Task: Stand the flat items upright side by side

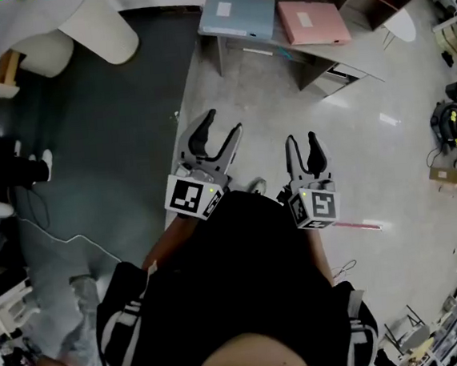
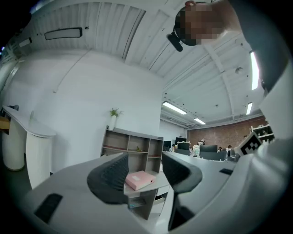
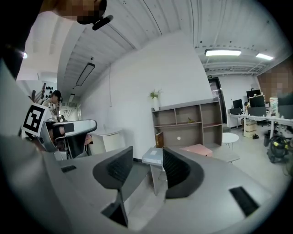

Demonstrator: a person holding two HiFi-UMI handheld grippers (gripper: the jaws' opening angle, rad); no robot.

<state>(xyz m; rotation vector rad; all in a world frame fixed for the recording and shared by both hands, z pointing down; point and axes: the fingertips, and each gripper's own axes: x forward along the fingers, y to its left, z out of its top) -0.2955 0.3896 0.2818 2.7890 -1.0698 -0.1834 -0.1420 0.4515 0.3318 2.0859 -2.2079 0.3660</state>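
Left hand-held gripper [image 1: 224, 124]: your jaws stand spread with nothing between them, aimed toward one o'clock.
Right hand-held gripper [image 1: 301, 139]: also spread and empty, aimed at twelve o'clock.
Blue box file [image 1: 236, 15]: lies flat on the desk [image 1: 361, 54], at twelve o'clock from your left hand and well apart.
Pink box file [image 1: 313, 22]: lies flat just beside the blue one, at its three o'clock, nearer your right hand.
Coming move: probably a reach forward, since both files lie broad face up.

Left gripper [image 1: 223, 124]: held out ahead of torso, pointing forward, jaws apart, nothing between pads. Right gripper [image 1: 302, 140]: beside left one, not touching it, pointing forward, jaws apart, nothing between pads.
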